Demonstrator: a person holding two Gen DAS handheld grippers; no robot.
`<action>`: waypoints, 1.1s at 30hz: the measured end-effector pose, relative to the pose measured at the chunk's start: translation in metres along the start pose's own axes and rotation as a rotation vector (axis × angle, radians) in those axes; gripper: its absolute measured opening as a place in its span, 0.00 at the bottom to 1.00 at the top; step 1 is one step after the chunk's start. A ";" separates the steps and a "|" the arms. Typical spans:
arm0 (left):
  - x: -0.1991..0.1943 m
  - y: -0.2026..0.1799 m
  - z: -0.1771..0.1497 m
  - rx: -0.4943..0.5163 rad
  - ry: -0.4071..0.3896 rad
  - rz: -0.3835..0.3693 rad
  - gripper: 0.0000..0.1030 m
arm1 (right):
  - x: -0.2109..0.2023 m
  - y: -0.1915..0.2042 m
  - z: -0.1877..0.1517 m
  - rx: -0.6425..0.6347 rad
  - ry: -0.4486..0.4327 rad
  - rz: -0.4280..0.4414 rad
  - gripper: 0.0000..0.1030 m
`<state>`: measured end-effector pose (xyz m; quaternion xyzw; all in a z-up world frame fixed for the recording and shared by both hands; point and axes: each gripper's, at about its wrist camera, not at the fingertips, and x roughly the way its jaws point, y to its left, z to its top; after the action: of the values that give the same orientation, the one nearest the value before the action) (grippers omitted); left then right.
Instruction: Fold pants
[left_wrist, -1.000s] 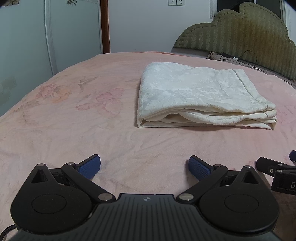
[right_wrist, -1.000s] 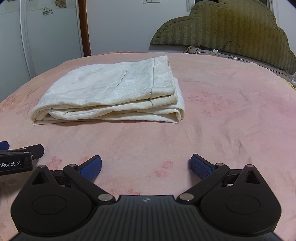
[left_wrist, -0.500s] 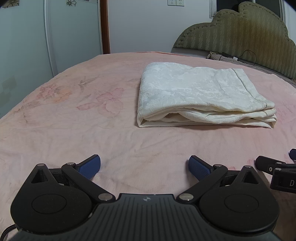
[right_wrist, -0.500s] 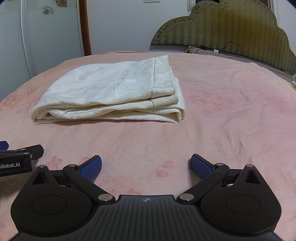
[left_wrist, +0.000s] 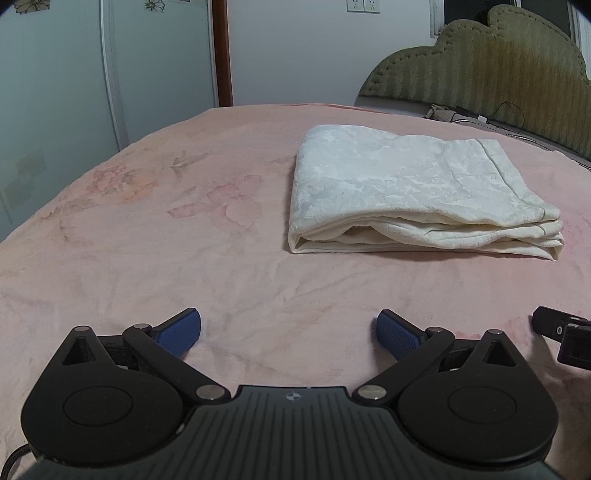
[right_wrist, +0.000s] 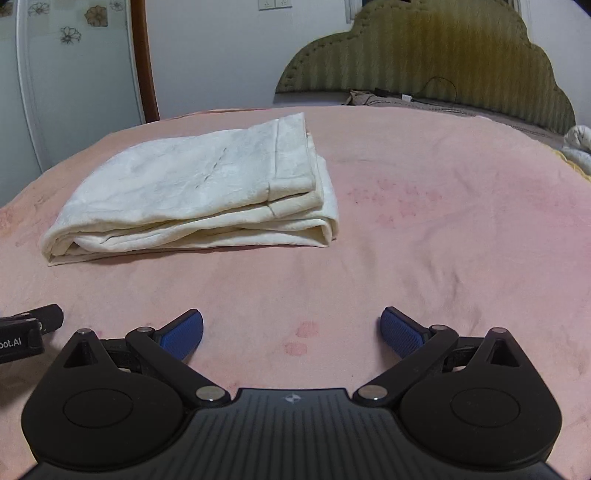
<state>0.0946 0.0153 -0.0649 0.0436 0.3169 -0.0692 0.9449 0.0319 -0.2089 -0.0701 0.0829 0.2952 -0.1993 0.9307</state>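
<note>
The cream-white pants lie folded into a thick rectangular stack on the pink bedspread, ahead and right in the left wrist view. In the right wrist view the pants lie ahead and left. My left gripper is open and empty, low over the bedspread, well short of the stack. My right gripper is open and empty, also short of the stack. Each gripper's edge shows in the other's view: the right one and the left one.
A padded olive headboard stands at the far end of the bed, with cables and small items below it. Pale wardrobe doors and a brown door frame stand to the left. The bed edge curves away on the left.
Both grippers have drawn back a little and tilted slightly; the folded pants have not moved. Both stay open.
</note>
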 end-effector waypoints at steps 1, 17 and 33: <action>0.000 0.001 0.000 -0.002 0.001 -0.002 1.00 | 0.000 -0.001 0.000 0.001 0.000 0.002 1.00; 0.001 0.001 0.000 -0.004 0.001 -0.004 1.00 | -0.002 -0.006 -0.002 0.009 -0.003 0.011 1.00; 0.001 0.001 -0.001 0.007 -0.001 -0.010 1.00 | -0.003 0.003 -0.001 -0.052 0.002 0.067 1.00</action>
<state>0.0948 0.0159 -0.0657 0.0455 0.3164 -0.0749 0.9446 0.0301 -0.2047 -0.0693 0.0685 0.2984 -0.1602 0.9384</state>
